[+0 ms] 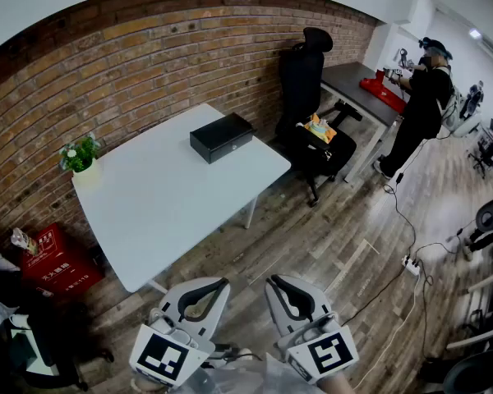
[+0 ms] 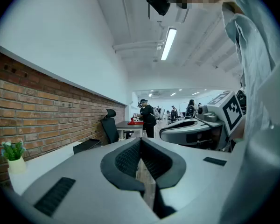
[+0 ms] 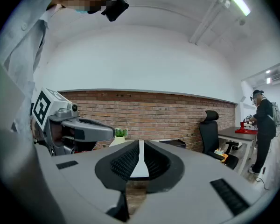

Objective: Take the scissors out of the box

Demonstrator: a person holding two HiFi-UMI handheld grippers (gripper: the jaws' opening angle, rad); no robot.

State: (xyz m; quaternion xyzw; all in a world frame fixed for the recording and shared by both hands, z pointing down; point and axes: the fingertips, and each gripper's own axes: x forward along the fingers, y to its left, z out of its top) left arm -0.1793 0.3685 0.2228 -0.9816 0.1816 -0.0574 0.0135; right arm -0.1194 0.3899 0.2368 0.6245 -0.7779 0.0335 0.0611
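A brick wall (image 1: 148,48) backed the white counter (image 1: 164,212), where a potted plant (image 1: 80,154) stood at the left edge and the black box (image 1: 221,136) sat closed toward the right, scissors out of sight. Well short of it, the left tool (image 1: 223,282) and right tool (image 1: 270,281) hung with tips together, gripping nothing.

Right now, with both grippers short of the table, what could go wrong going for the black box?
1. The black box is closed and no scissors show. The left gripper and right gripper are both shut and empty, so the lid may get fumbled.
2. The box sits near the far corner of the table; a push there could slide it off toward the office chair.
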